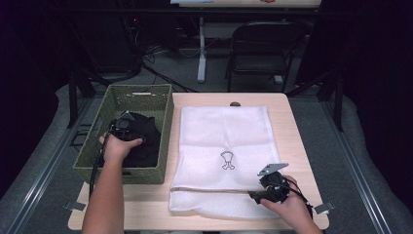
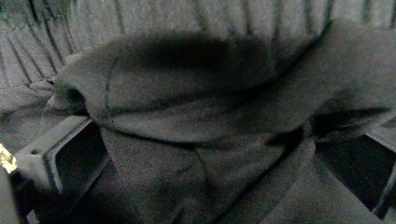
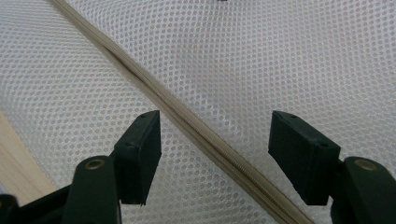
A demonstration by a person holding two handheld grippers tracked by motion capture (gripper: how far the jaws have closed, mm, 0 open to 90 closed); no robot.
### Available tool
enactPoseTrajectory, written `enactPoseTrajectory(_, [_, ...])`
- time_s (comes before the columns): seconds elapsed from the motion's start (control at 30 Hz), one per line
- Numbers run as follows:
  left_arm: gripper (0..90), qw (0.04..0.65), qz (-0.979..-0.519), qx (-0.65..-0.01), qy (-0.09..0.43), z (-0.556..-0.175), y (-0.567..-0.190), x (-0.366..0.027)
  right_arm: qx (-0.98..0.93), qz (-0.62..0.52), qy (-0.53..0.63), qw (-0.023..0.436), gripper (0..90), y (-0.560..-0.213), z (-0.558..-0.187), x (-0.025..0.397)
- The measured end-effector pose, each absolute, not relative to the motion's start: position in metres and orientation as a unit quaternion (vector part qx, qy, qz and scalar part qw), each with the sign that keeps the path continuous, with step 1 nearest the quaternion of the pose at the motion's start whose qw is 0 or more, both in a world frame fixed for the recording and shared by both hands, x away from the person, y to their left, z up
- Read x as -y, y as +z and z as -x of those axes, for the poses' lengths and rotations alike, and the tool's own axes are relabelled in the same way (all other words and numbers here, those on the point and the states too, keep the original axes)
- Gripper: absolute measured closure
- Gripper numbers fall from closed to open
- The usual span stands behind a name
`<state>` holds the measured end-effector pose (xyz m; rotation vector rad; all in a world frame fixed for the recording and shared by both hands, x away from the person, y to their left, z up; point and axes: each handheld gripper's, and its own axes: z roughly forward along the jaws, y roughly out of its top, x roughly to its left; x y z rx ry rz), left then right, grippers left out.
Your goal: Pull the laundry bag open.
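A black garment [image 1: 146, 141] lies in a green woven basket [image 1: 139, 88] at the table's left. My left gripper [image 1: 122, 127] is down inside the basket on top of it. In the left gripper view the jaws stand wide apart, open, with a fold of the black garment [image 2: 196, 102] bulging between them at my left gripper [image 2: 215, 158]. A white mesh laundry bag [image 1: 224, 136] lies flat on the table, its zipper [image 1: 214, 189] running near the front. My right gripper [image 1: 254, 195] hovers open at the bag's front right, and its jaws straddle the zipper [image 3: 196, 135] at my right gripper [image 3: 215, 149].
The light wooden table [image 1: 292, 126] has a bare strip right of the bag and along the front edge. A small dark knob [image 1: 235, 104] sits at the far edge. A black folding chair [image 1: 263, 44] and cables stand on the floor beyond.
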<state>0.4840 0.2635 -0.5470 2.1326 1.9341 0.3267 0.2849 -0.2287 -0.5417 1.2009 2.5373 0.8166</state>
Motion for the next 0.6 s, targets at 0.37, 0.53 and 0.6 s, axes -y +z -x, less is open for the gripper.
enactPoseTrajectory(0.37, [0.5, 0.123, -0.732, -0.662, 0.103, -0.4842, -0.5507, -0.2648, -0.862, -0.408, 0.28, 0.109, 34.2, -0.5412, -0.2852, 0.2292])
enactPoseTrajectory(0.53, [4.7, 0.121, -0.731, -0.664, 0.103, -0.484, -0.5502, -0.2637, -0.86, -0.411, 0.28, 0.113, 34.2, -0.5401, -0.2848, 0.2304])
enactPoseTrajectory(0.6, [7.4, 0.121, -0.731, -0.664, 0.102, -0.4839, -0.5495, -0.2636, -0.861, -0.411, 0.28, 0.113, 34.2, -0.54, -0.2849, 0.2308])
